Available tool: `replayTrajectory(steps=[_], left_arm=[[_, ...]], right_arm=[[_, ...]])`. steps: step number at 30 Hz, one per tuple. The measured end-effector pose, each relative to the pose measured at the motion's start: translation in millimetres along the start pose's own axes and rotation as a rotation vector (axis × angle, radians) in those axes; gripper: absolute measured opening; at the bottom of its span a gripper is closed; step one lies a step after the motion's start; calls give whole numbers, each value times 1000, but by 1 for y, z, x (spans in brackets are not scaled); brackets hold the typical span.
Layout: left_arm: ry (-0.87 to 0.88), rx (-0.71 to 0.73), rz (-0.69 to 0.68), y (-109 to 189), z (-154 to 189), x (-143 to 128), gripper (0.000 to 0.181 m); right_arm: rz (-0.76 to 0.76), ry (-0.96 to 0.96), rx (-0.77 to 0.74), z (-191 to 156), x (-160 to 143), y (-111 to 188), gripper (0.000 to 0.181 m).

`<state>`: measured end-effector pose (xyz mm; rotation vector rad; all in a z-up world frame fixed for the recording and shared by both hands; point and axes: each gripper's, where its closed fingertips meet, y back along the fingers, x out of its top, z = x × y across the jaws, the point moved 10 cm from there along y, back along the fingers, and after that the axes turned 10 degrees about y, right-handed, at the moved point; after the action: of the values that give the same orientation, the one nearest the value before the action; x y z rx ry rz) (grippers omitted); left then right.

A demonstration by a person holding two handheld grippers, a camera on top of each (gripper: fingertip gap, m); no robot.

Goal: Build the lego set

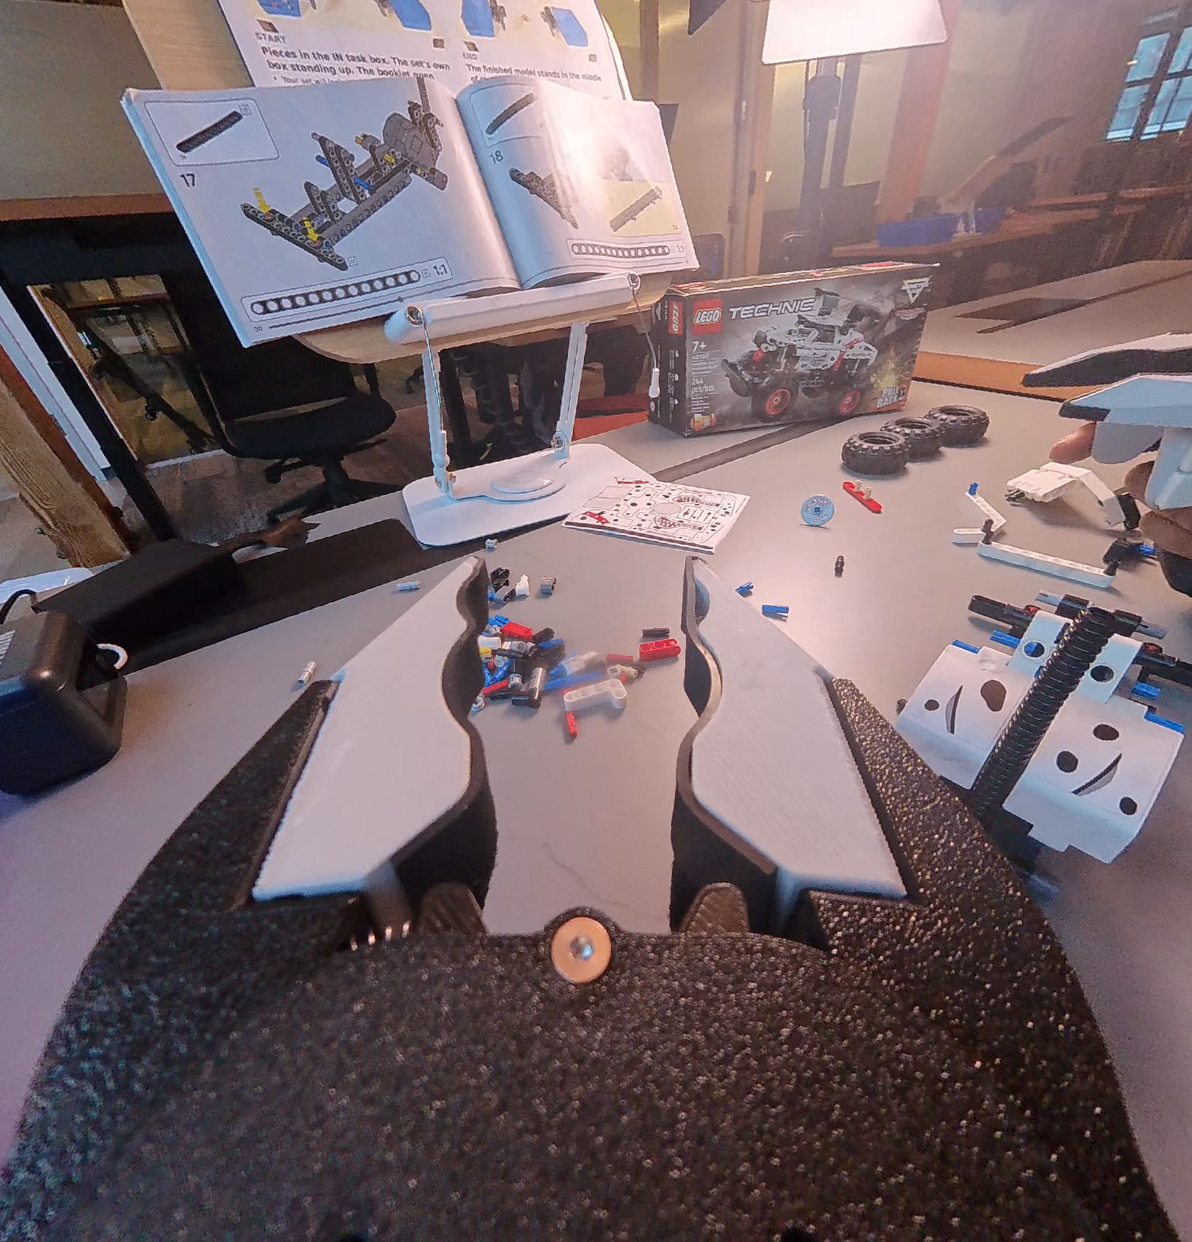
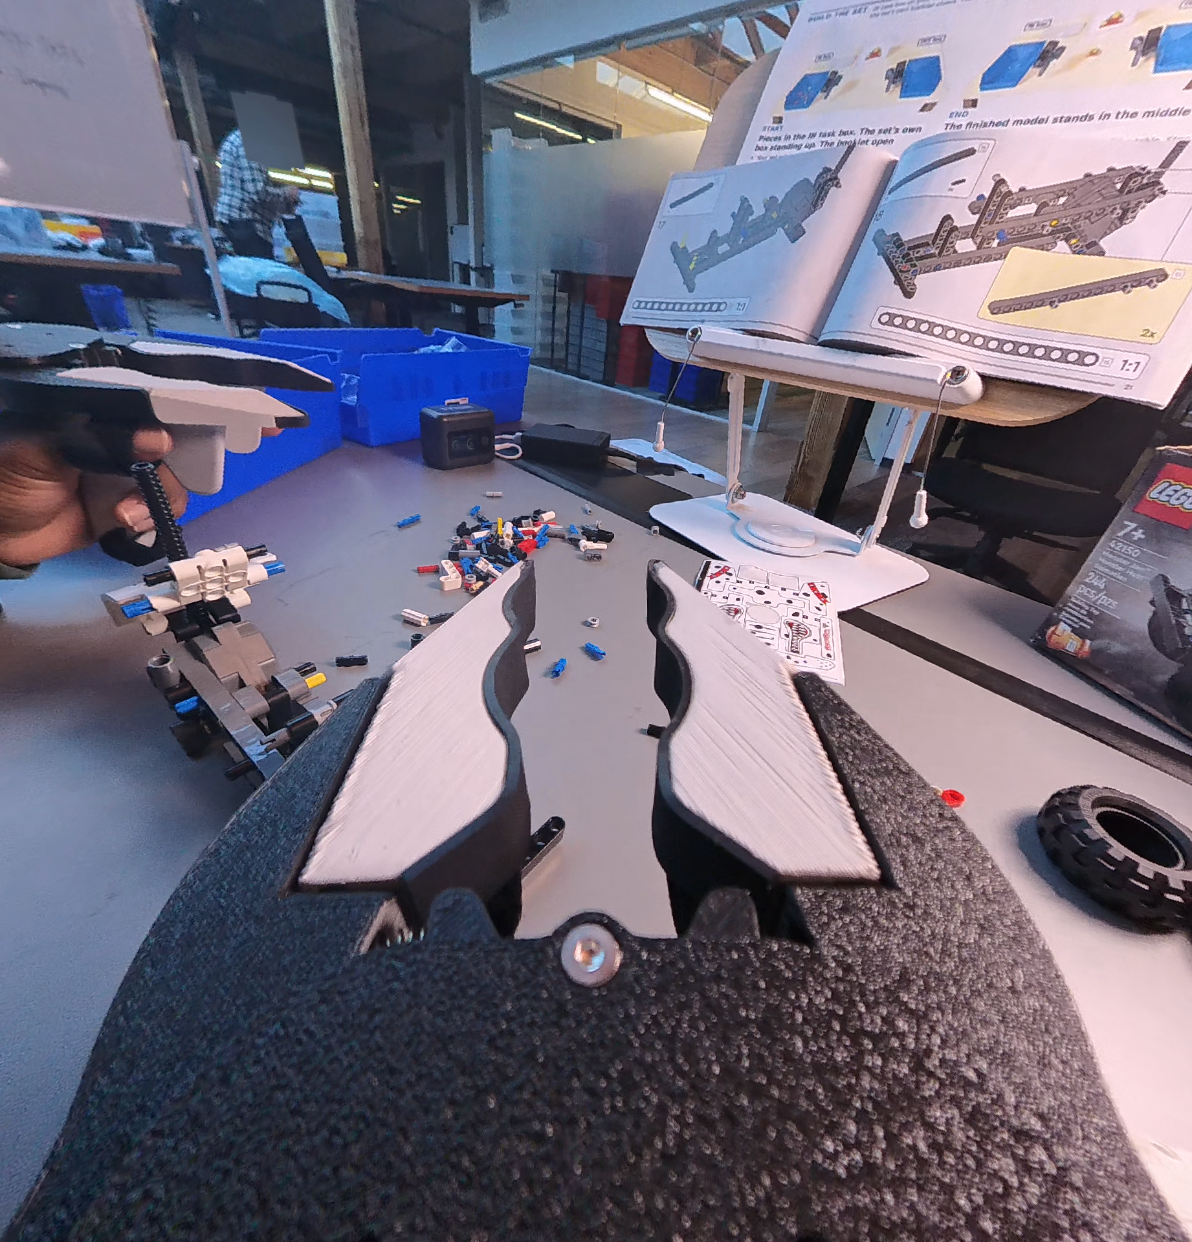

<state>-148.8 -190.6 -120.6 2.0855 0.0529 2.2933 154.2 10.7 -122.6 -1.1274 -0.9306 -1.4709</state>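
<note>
A pile of small Lego pieces (image 1: 553, 665) lies on the grey table (image 1: 580, 840), just beyond my left gripper (image 1: 583, 578), which is open and empty above the table. The partly built model (image 1: 1044, 726), with white panels and a long black beam (image 1: 1050, 699) standing up from it, sits to its right. My right gripper (image 2: 590, 574) is open and empty, with the pile (image 2: 512, 537) ahead of it and the model (image 2: 223, 645) to its left. The left gripper (image 2: 314, 403) shows above the model. The right gripper (image 1: 1050, 396) shows at the far right.
An open instruction booklet (image 1: 391, 195) rests on a white stand (image 1: 512, 497). A sticker sheet (image 1: 654, 514), the set's box (image 1: 795, 356), three tyres (image 1: 916, 433) and white beams (image 1: 1044, 561) lie to the right. A black device (image 1: 42, 699) sits left. Blue bins (image 2: 405, 383) stand behind; one tyre (image 2: 1131, 853) lies right.
</note>
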Motion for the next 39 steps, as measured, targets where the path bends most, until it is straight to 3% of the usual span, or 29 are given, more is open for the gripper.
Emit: replayTrajectory(steps=[10, 19, 39], left_arm=[[1, -2, -2, -1, 0, -1, 57], [9, -13, -4, 0, 2, 0, 58], [-34, -43, -1, 0, 11, 0, 58]], right_arm=[[-6, -9, -20, 2, -1, 0, 34], [-7, -30, -49, 5, -3, -1, 45], [-2, -3, -48, -3, 2, -2, 44]])
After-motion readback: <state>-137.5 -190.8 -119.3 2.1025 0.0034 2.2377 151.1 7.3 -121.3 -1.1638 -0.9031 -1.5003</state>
